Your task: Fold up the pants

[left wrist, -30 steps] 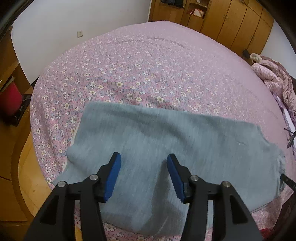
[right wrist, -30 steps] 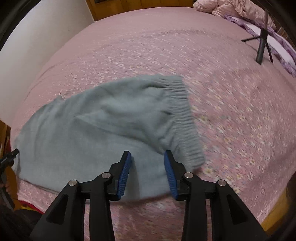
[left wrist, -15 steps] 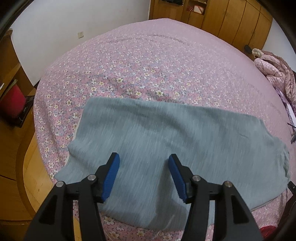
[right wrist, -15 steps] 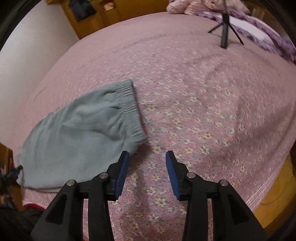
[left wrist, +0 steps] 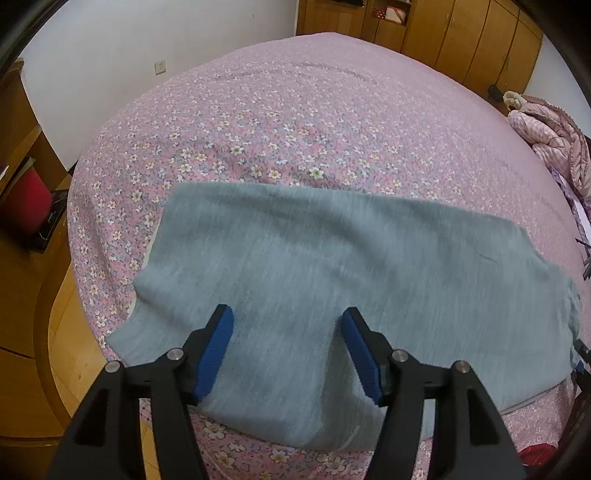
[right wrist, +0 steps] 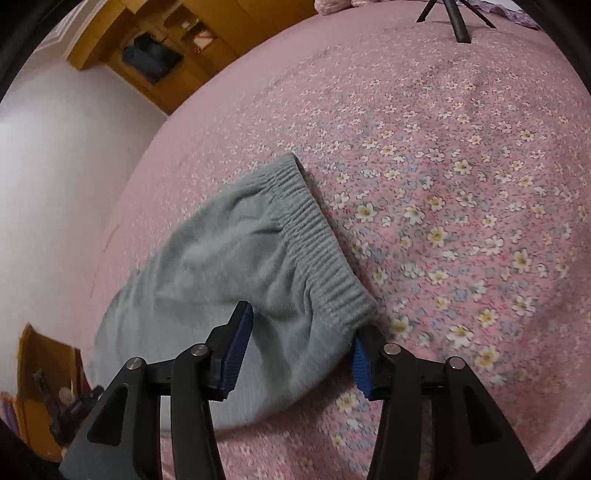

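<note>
grey pants (left wrist: pixel 332 273) lie flat on the bed (left wrist: pixel 295 122), seemingly folded lengthwise only; cross folds remain. left gripper (left wrist: pixel 287 349) and right gripper (right wrist: pixel 301 352) both gape, grasping nothing.

pants (left wrist: pixel 332 266): soft matt grey-blue knit; waistband (right wrist: pixel 317 236) was ribbed
bedsheet (left wrist: pixel 295 122): matt pink floral cloth
left gripper (left wrist: pixel 286 352): matt black plastic, ridged blue pads, metal pins
wardrobe (left wrist: pixel 461 33): smooth varnished wood
</note>
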A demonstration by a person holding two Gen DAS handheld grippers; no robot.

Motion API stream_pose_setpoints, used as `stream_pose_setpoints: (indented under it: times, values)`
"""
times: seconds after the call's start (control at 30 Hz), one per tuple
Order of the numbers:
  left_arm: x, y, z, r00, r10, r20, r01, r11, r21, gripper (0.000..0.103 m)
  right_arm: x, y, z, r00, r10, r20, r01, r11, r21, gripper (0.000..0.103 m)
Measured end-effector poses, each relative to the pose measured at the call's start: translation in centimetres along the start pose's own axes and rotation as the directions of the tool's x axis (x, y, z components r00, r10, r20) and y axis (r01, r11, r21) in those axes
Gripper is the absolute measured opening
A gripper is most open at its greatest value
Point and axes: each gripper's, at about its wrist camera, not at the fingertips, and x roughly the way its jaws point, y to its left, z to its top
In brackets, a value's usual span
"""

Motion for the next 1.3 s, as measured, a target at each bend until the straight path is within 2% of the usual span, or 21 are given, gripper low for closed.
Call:
stream_pose_setpoints:
  times: [0.07,0.1,0.13,0.2,0.37,0.67,0.9,1.3]
  values:
    - [0.1,0.0,0.0,1.0,0.002,0.002,-0.002,1.0,0.004,0.067,-0.1,0.2,-0.1,1.0,-0.002,0.006,0.002,1.0,0.007,0.042]
    - [0.1,-0.1,-0.1,1.0,0.003,0.003,-0.003,1.0,0.007,0.067,-0.4,-0.1,-0.3,1.0,0.015,0.005,-0.015,1.0,0.025,0.029]
    - [0.1,-0.2,-0.1,1.0,0.004,0.003,-0.004,1.0,0.01,0.067,-0.8,-0.6,-0.3,0.998,0.055,0.005,-0.055,0.997,0.057,0.02]
    - [0.1,-0.2,-0.1,1.0,0.004,0.004,-0.004,1.0,0.011,0.067,-2.1,-1.6,-0.5,0.991,0.127,0.043,-0.131,0.984,0.122,0.019]
    - [-0.1,0.2,-0.1,1.0,-0.002,-0.002,0.002,1.0,-0.001,0.067,-2.1,-1.3,-0.4,0.998,0.049,0.027,-0.052,0.994,0.093,0.019]
    - [-0.2,0.5,-0.4,1.0,0.001,-0.015,-0.001,1.0,-0.003,0.069,-1.1,-2.4,0.6,0.997,0.079,-0.001,-0.078,0.985,0.152,0.021]
    - [-0.1,-0.1,-0.6,1.0,0.018,-0.023,-0.017,1.0,0.018,0.074,-0.4,-2.0,0.7,0.998,0.064,-0.002,-0.063,0.987,0.148,0.025]
    - [0.2,-0.7,-0.8,0.999,0.031,-0.026,-0.03,0.999,0.031,0.079,-0.6,-1.9,0.3,0.998,0.055,0.001,-0.055,0.991,0.12,0.025]
